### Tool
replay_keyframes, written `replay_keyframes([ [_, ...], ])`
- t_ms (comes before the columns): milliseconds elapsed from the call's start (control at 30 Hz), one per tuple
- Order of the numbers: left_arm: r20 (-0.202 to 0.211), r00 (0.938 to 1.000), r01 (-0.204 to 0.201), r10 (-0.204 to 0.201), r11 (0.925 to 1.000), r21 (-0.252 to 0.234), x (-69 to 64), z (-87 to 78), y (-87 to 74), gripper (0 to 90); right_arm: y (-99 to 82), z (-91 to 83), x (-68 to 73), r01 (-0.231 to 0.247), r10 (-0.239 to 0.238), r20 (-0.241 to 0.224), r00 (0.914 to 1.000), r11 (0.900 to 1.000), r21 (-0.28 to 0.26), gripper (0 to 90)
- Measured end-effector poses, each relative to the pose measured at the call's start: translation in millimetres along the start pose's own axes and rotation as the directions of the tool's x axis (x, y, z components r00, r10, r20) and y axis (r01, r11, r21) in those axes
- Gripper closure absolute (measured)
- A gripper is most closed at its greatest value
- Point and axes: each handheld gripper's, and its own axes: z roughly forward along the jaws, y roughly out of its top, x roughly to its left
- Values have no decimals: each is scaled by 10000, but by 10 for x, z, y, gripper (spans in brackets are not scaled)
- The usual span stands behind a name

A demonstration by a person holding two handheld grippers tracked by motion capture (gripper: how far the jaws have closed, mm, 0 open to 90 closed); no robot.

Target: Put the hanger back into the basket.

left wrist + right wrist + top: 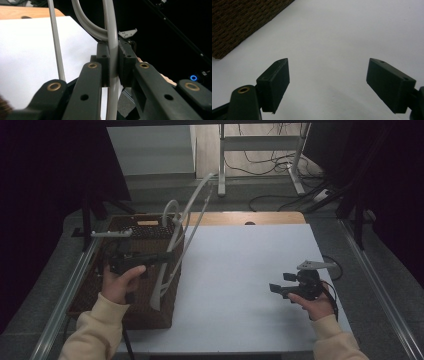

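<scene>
The left gripper [167,256] lifts a white hanger [175,227] from the wicker basket [150,315], fingers clamped on it. The right gripper [281,282], fingers wide and empty, should next take the hanger over the tabletop [240,270].

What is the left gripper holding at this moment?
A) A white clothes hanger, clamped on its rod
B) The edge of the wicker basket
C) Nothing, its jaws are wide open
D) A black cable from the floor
A: in the left gripper view, the left gripper has both pads pressed on a pale rod of the white hanger, which the high view shows lifted over the brown wicker basket.
</scene>
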Motion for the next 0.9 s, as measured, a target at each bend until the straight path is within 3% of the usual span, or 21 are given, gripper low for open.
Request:
replay_keyframes([
  [233,-471,9989,22,-20,10000,46,122,-176,60,812,-6,-7,-16,-34,33,131,9999,10000,10,164],
  [667,-728,9973,1,14,9998,206,339,-490,91,812,-21,-11,-51,-92,91,256,9996,9999,51,163],
  [900,-479,9982,-352,372,9985,418,496,-640,19,811,-26,1,-47,-117,114,292,9995,9999,100,164],
])
